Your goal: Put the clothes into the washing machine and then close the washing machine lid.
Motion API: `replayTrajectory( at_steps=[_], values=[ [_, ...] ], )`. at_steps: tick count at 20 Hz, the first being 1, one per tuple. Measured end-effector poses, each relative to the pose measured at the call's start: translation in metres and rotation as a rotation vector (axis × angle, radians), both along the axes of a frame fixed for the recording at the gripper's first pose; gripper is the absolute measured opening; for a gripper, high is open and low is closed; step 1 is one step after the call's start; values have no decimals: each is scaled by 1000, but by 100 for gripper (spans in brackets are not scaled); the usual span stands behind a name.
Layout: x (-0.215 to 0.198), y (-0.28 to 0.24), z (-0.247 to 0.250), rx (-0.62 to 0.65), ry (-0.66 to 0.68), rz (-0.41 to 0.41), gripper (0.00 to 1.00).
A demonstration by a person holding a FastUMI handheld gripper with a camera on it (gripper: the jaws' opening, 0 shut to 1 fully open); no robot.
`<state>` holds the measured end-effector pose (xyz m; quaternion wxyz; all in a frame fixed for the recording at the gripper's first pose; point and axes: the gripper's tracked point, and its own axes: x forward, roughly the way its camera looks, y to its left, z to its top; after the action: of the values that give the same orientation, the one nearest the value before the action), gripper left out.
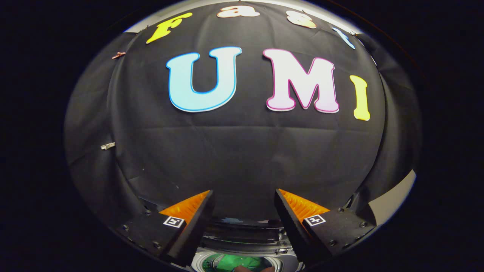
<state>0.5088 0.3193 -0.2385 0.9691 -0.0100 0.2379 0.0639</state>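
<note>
My gripper [244,193] is open, its two fingers spread wide with nothing between them, pointing at the black cloth wall. Below and between the fingers lies the top of the washing machine [242,236], its dark lid raised at the back. The round drum opening [234,262] shows beneath the fingers. Inside it lies green clothing [234,261], with a small reddish-brown piece [247,268] beside it.
The black cloth wall [242,151] hangs close behind the machine and wraps around both sides. A pale strip of floor or wall [393,196] shows past the right finger. Small clips [107,146] pin the cloth on the left.
</note>
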Motion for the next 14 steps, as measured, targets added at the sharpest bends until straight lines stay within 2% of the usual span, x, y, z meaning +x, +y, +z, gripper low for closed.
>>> replayTrajectory(
  at_steps=[2,7,14],
  values=[
    [0,-1,-4,11,-13,-22,99],
    [-7,-3,-7,-10,2,2,100],
    [-41,-5,-1,-4,11,20,100]
  ],
)
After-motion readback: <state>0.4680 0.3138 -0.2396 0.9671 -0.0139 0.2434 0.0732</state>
